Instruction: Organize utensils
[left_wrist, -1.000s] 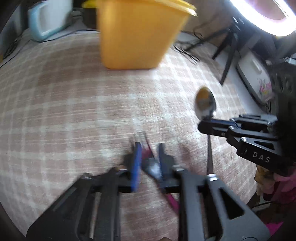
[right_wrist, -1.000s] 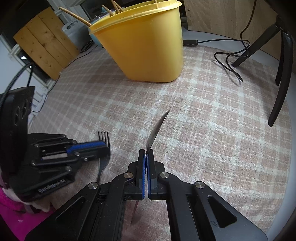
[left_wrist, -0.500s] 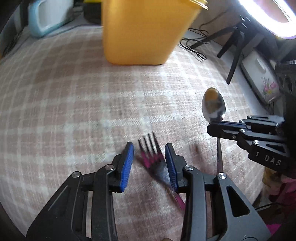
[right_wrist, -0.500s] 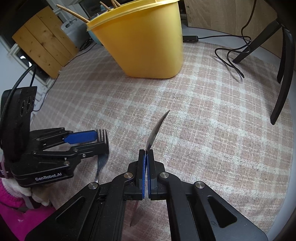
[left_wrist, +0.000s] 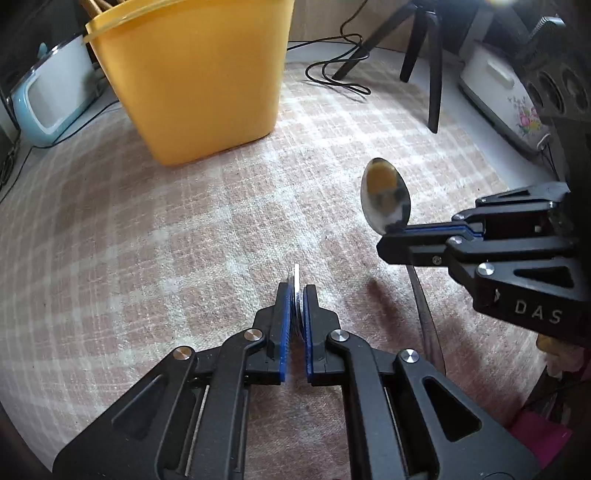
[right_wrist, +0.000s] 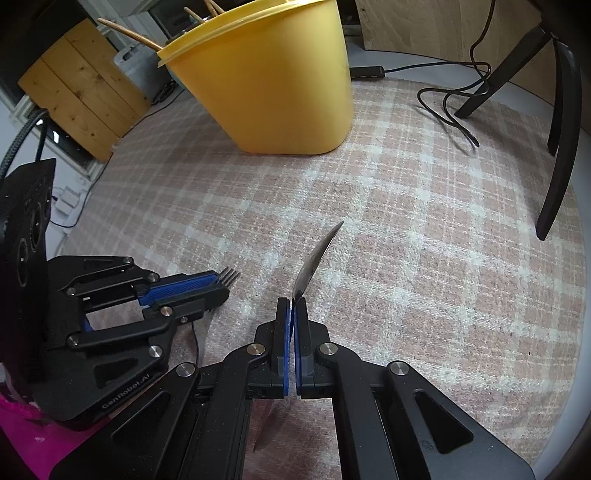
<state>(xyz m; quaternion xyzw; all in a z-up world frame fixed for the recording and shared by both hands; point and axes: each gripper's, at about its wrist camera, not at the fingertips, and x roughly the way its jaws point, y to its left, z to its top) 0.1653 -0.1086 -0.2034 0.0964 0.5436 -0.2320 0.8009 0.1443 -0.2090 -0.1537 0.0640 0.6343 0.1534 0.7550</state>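
I see one checked cloth (left_wrist: 184, 229) under everything, and on it one yellow bin (left_wrist: 195, 74), well ahead of both tools, with wooden sticks (right_wrist: 129, 33) poking from its mouth; I can't count them surely. I judge this the pick-up step, finished on both sides, with the drop into the bin yet to come. My left gripper (left_wrist: 295, 295) has just pinched together on the one fork (right_wrist: 229, 275), tines jutting past the blue pads (right_wrist: 177, 288). My right gripper (right_wrist: 294, 306) is clamped on the one spoon (left_wrist: 384, 199), bowl standing up. Next, I think, both must carry forward over the rim, tip handle-down and let go without knocking each other. Two utensils, two grippers, one bin.
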